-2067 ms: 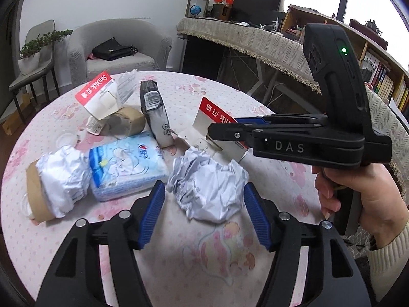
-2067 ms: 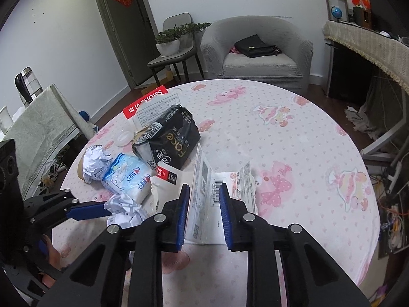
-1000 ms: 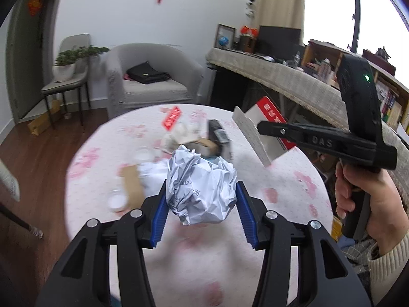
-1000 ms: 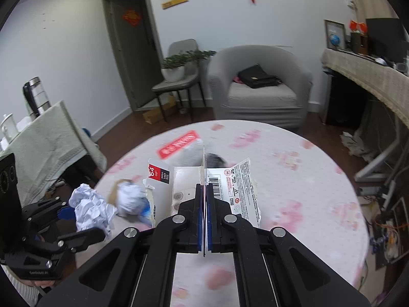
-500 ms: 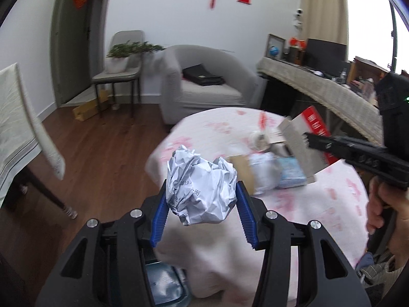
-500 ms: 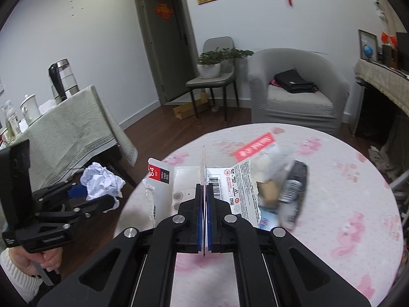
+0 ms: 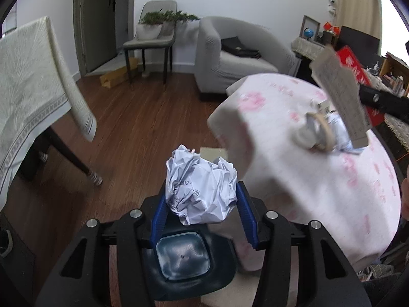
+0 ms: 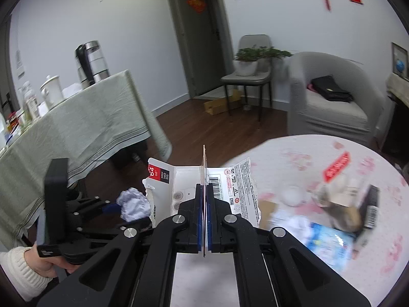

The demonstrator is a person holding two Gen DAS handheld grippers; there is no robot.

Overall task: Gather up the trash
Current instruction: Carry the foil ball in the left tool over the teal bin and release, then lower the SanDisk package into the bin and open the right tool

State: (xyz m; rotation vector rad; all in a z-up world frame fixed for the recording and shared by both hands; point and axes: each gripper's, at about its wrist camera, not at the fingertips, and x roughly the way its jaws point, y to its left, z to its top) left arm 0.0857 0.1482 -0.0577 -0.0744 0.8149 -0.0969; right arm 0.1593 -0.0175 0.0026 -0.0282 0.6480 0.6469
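Light: soft daylight | Blur: table (image 8: 332,168) smeared (motion) | Edges: fisheye-bowed, dark corners

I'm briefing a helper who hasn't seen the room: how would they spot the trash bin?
Start at the round table with the pink-print cloth. On the wood floor beside its near edge sits the trash bin, dark blue with a pale liner inside. It lies right below the crumpled paper ball clamped in the left gripper.

I see a round table (image 8: 319,153) under a white cloth with pink prints. On its near right lie a blue tissue pack (image 8: 329,240), crumpled paper (image 8: 294,223), a black packet (image 8: 370,207) and, farther off, a red-labelled card (image 8: 337,163).
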